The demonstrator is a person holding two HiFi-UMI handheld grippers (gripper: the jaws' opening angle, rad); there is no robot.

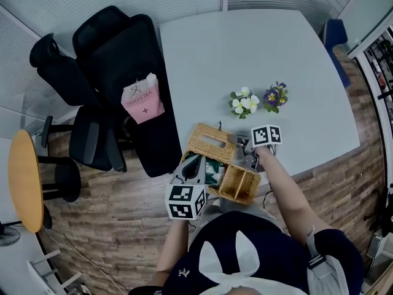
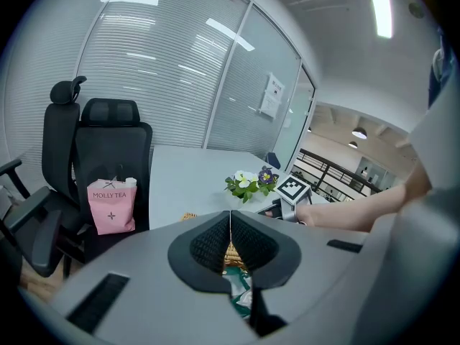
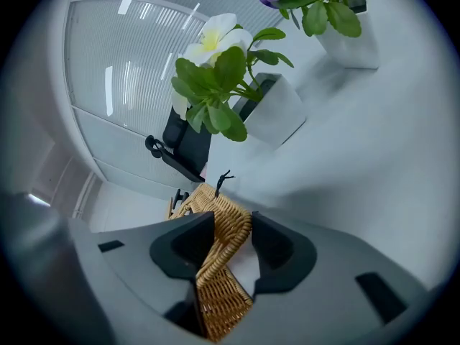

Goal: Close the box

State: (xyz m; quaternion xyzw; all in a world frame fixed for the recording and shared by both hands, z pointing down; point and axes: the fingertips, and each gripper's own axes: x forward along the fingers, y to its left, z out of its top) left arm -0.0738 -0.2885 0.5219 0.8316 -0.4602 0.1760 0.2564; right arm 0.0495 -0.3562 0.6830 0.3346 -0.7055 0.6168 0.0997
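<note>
Pointing downward, the right claw pinches the wicker box edge, left claw closed.

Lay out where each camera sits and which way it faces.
Head view: on the person's head, looking steeply down at the table and wicker box; torso and both arms show.
Left gripper view: on the left hand-held gripper, facing across the table toward the black chairs; its shut jaws and the right forearm show.
Right gripper view: on the right hand-held gripper, facing the potted flowers; its jaws hold the wicker lid.
Shared: all three show the flowers.
</note>
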